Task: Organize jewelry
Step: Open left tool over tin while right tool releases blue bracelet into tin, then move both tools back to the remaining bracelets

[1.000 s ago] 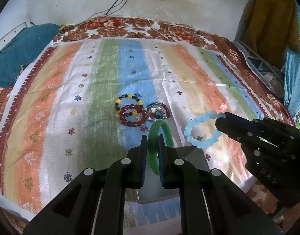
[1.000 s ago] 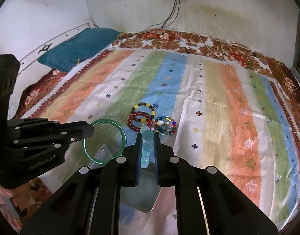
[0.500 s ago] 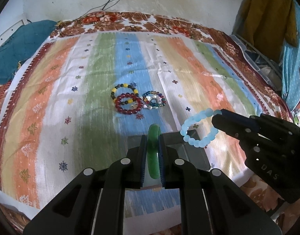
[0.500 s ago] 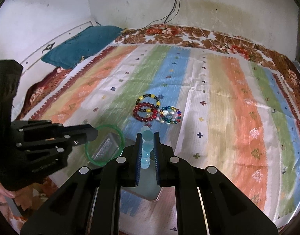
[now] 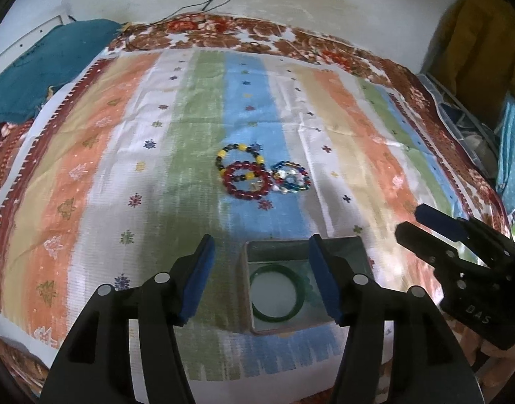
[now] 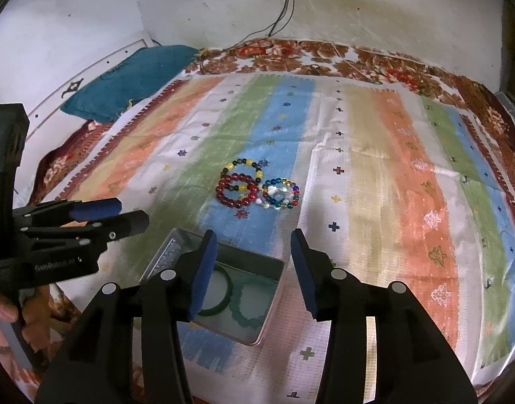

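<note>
The left gripper (image 5: 259, 259) has just let go: its fingers, shut on the green ring (image 5: 277, 293) a moment ago, now stand wide open and hold nothing. The ring lies flat in the tin (image 5: 355, 242), just below and between those fingers. The right gripper (image 6: 254, 266) has opened too. The blue beads (image 6: 254, 299) it held now lie in the tin beside the ring, under its left finger. So two pieces are put away. Three bead bracelets (image 6: 257, 188) still lie on the bed (image 6: 392, 168), well ahead of both fingers. I think those go next.
</note>
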Demonstrator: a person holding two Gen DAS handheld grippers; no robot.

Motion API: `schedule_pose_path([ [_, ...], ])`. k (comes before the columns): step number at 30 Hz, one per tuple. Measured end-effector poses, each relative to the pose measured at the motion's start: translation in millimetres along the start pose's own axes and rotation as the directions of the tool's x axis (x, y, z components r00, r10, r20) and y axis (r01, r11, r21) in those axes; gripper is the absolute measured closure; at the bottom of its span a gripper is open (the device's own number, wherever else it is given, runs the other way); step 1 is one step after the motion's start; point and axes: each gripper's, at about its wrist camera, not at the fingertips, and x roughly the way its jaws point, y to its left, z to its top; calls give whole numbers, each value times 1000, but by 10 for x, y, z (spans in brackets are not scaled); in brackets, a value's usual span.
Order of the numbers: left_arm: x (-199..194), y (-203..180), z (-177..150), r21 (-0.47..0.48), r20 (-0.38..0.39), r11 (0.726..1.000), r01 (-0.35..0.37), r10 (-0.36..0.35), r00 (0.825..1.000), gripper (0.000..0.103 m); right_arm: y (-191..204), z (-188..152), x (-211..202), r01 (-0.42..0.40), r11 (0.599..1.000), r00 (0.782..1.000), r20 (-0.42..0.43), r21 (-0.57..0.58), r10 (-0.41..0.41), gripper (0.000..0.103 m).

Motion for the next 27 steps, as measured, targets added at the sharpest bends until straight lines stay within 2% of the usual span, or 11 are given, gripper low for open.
schedule_pose_path([
  [9,64,-21,99,17,14,999,-39,39,999,38,-93,62,169,19,1000,999,-48,15,-18,56],
  [15,174,-39,253,43,23,996,-82,81,996,31,-130,126,254,17,1000,998,-58,22,-16,38],
  [19,383,7,373,56,-5,992,-115,115,993,29,-144,158,301,21,1000,998,-65,23,-19,37],
  [22,505,73,435,36,-37,994,-101,103,994,29,-172,191,375,31,999,997,-78,25,-29,37],
  [27,560,144,479,12,-45,995,-102,102,994,28,-249,227,475,26,998,995,-100,54,-20,37],
])
